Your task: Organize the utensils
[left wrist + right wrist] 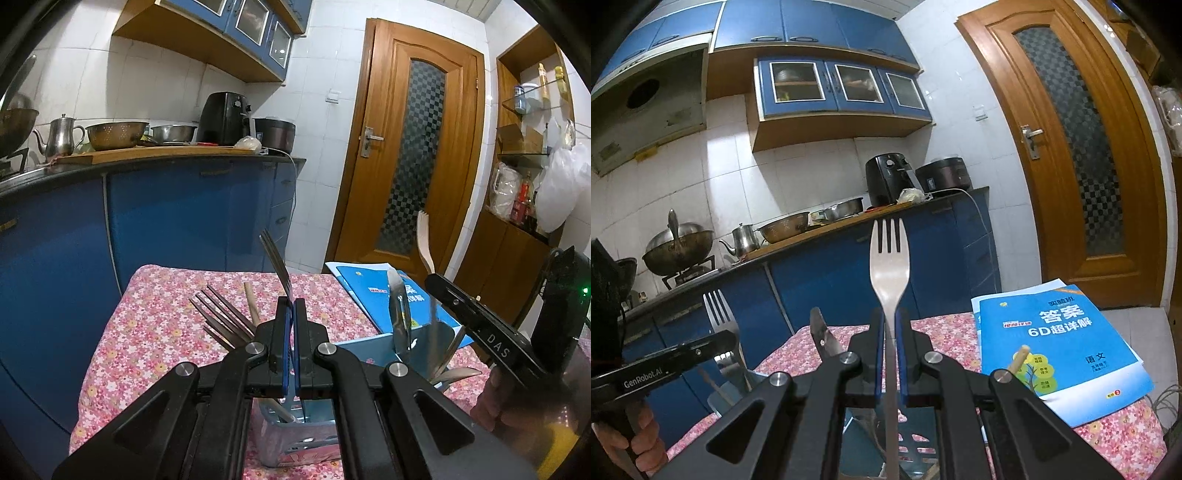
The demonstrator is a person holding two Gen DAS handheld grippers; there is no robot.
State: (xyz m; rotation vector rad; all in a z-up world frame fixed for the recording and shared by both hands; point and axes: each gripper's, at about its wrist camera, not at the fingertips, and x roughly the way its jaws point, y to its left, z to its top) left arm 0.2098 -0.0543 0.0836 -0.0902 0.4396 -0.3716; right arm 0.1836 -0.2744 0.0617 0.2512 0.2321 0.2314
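Right gripper (890, 325) clamps a steel fork (889, 266) by its neck; lower it handle-first into the blue caddy (373, 345).

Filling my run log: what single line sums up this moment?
left claw: shut on steel fork | right claw: shut on broad steel fork | above floral tablecloth

White-tiled kitchen walls (798, 173). Blue base cabinets (177, 218) ran under a dark countertop (155, 162) crowded with steel bowls, a kettle (61, 136), a black air fryer (886, 179) and a rice cooker (943, 175). Blue glass-front wall cabinets (842, 86) hung above. A wooden door (410, 147) with checkered glass stood right, beside wooden shelving (532, 110). A range hood (646, 107) hung over a wok (677, 251). Light reflected off the tiles.
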